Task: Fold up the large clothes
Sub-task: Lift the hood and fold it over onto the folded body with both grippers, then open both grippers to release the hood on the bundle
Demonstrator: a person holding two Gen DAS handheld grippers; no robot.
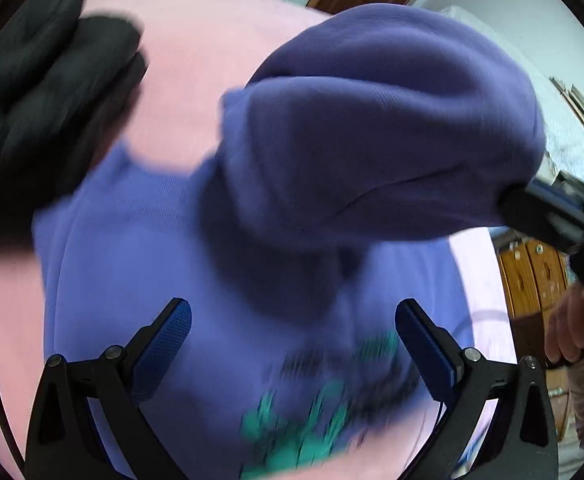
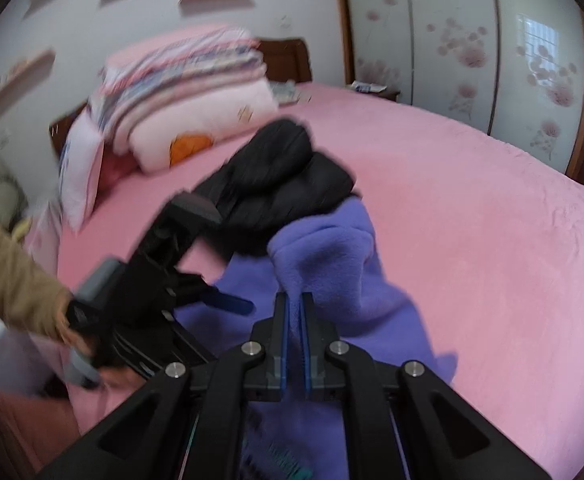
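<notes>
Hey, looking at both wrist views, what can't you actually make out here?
- Print on the purple sweatshirt: left wrist view, motion blur makes it unreadable.
- Black garment: left wrist view, blurred, type unclear.
- Sweatshirt edge pinched in the right tongs: right wrist view, fold hides which part.
- Stacked bedding: right wrist view, smeared, count unclear.

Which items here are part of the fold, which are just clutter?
In the job: purple sweatshirt, pinched by the shut right tool; open left tool above it.
Lying about: black jacket, stacked quilts, pink bedsheet, wardrobe.
</notes>
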